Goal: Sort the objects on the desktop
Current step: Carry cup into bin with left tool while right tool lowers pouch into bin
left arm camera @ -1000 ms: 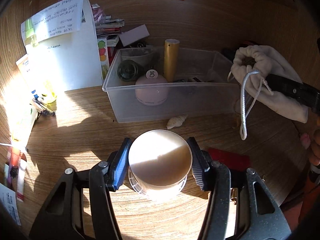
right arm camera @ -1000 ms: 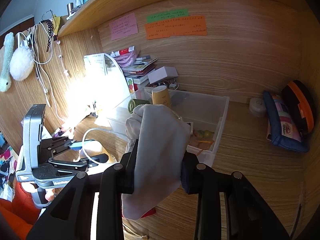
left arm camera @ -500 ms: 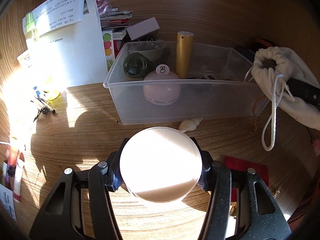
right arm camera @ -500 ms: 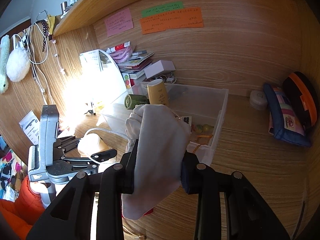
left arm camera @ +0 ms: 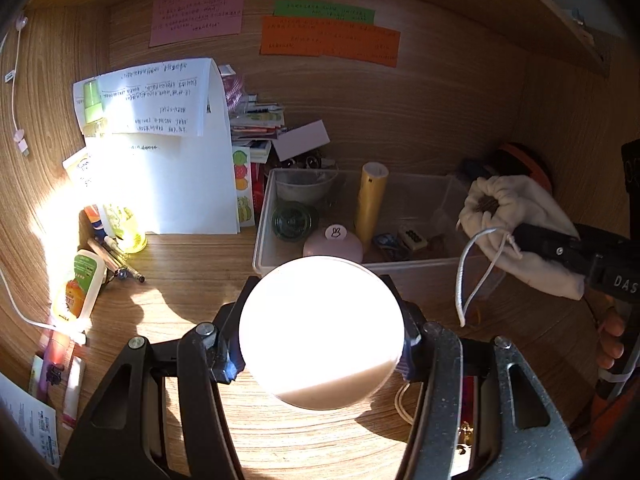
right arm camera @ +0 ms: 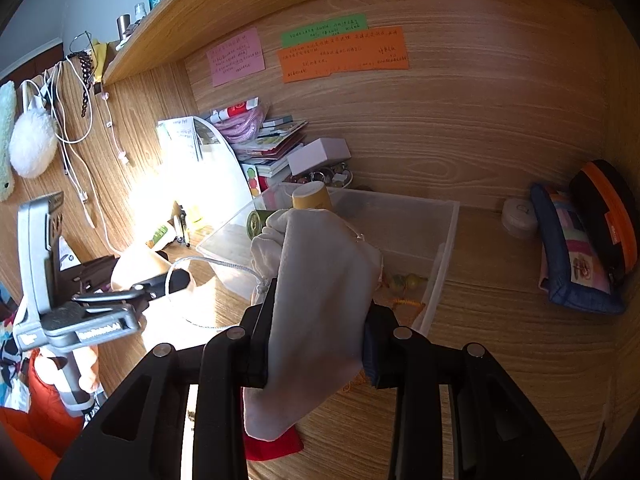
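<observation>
Left wrist view: my left claw point(left arm camera: 320, 346) pinches a round white jar point(left arm camera: 320, 332) by its sides, held above the bench point(left arm camera: 172, 300). The glare-washed lid hides the jar's body and the bench below it. My right claw point(right arm camera: 316, 344) is pressed onto a cream drawstring pouch point(right arm camera: 320, 280), which hangs above the near rim of the clear plastic bin point(right arm camera: 444, 240); the pouch covers the bin's front middle.

Hidden or unclear:
- Bin contents partly seen: yellow tube point(left arm camera: 370, 204) upright, pink dome with a rabbit sticker point(left arm camera: 334, 240), dark green round object point(left arm camera: 294, 222), small items too dim to name.
- A red item point(right arm camera: 276, 446) under the pouch, mostly covered.
- Left bench edge burnt out by sunlight.

Room:
- Bare bench between bin and my left claw; the bin's right half looks mostly clear.
- Padded cases point(right arm camera: 576, 256) stand well apart to the right.

Writing:
- Pink note point(left arm camera: 196, 14), green note point(left arm camera: 324, 12) and orange note point(left arm camera: 330, 40) on the back wall, handwriting unreadable.
- Folded paper point(left arm camera: 160, 152) with upside-down script.
- "DAS" on the right claw's body.
</observation>
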Demonstrator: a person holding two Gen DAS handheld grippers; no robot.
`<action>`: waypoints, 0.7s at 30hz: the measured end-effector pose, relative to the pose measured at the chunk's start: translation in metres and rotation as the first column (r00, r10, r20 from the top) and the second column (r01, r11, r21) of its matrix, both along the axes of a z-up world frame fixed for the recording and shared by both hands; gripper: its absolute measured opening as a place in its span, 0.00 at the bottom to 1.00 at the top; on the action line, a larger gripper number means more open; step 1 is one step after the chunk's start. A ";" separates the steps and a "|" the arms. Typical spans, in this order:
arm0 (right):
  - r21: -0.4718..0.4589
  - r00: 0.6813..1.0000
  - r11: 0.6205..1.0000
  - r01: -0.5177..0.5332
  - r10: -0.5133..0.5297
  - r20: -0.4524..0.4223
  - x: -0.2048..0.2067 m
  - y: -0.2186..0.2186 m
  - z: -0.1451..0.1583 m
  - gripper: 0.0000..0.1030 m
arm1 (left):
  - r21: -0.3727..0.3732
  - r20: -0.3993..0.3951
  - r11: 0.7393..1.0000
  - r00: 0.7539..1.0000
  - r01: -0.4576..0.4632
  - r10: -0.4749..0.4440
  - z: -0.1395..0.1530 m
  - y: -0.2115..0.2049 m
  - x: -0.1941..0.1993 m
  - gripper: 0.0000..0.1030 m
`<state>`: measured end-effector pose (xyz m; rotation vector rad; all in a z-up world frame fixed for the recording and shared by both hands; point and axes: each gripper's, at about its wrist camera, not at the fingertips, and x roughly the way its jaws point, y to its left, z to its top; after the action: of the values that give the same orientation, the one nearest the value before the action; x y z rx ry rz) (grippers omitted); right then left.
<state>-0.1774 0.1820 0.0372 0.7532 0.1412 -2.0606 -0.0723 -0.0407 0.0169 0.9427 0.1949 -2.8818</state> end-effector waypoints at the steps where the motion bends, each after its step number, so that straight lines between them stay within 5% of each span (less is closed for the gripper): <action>1: -0.002 1.000 1.000 0.001 -0.001 -0.003 -0.001 -0.001 0.001 0.29 | 0.010 -0.004 1.000 1.000 0.009 -0.009 0.003 -0.001 -0.002 0.55; 13: -0.030 0.999 0.999 0.015 -0.016 -0.028 -0.020 -0.012 0.015 0.29 | 0.012 -0.050 0.999 0.998 0.044 -0.043 0.048 -0.023 -0.046 0.55; 21: -0.011 0.999 0.999 0.032 -0.031 0.008 -0.052 -0.018 0.003 0.30 | 0.017 0.015 0.999 0.999 0.040 -0.040 0.026 -0.029 -0.085 0.55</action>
<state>-0.2295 0.1645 0.0401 0.7608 0.1145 -2.0866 -0.1568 -0.0696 0.0425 0.9827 0.2021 -2.9123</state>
